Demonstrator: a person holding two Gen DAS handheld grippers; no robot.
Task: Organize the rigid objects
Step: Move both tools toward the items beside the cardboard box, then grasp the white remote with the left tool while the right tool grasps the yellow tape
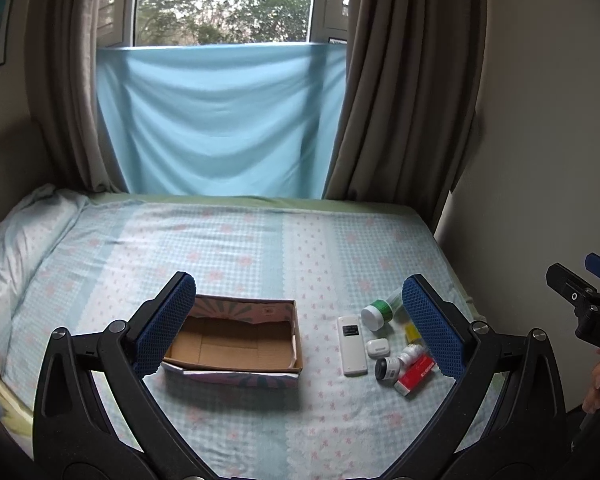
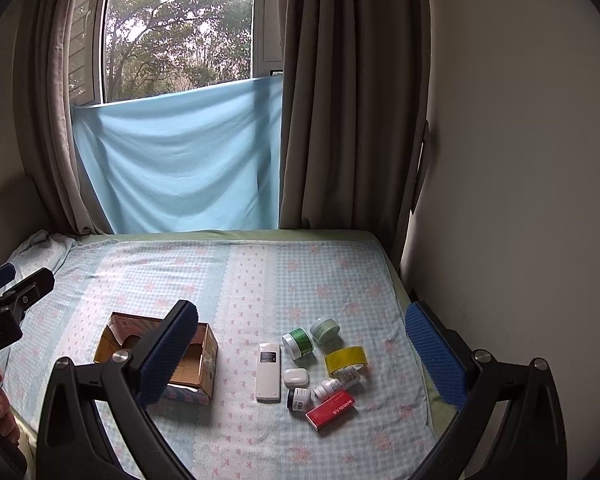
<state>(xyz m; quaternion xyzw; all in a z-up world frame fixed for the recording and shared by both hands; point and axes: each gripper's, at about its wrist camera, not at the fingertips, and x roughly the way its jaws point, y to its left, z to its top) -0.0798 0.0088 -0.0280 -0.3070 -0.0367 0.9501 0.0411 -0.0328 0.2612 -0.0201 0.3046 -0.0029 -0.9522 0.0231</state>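
An open, empty cardboard box [image 1: 236, 344] [image 2: 192, 364] lies on the bed. To its right lies a cluster: a white remote [image 1: 352, 346] [image 2: 269, 372], a green-labelled jar [image 1: 378, 314] [image 2: 299, 342], a pale green jar [image 2: 325, 330], a yellow tape roll [image 2: 346, 360], a white earbud case [image 1: 378, 348] [image 2: 296, 377], a small dark jar [image 1: 386, 368] [image 2: 299, 399], a white bottle [image 2: 336, 384] and a red box [image 1: 416, 374] [image 2: 331, 408]. My left gripper [image 1: 300, 324] is open above the box and cluster. My right gripper [image 2: 304, 356] is open above the cluster.
The bed [image 2: 260, 272] has a checked blue sheet and a pillow [image 1: 16, 240] at the left. A wall [image 2: 520, 200] runs along its right edge. Curtains and a window with a blue cloth [image 1: 220, 120] stand behind.
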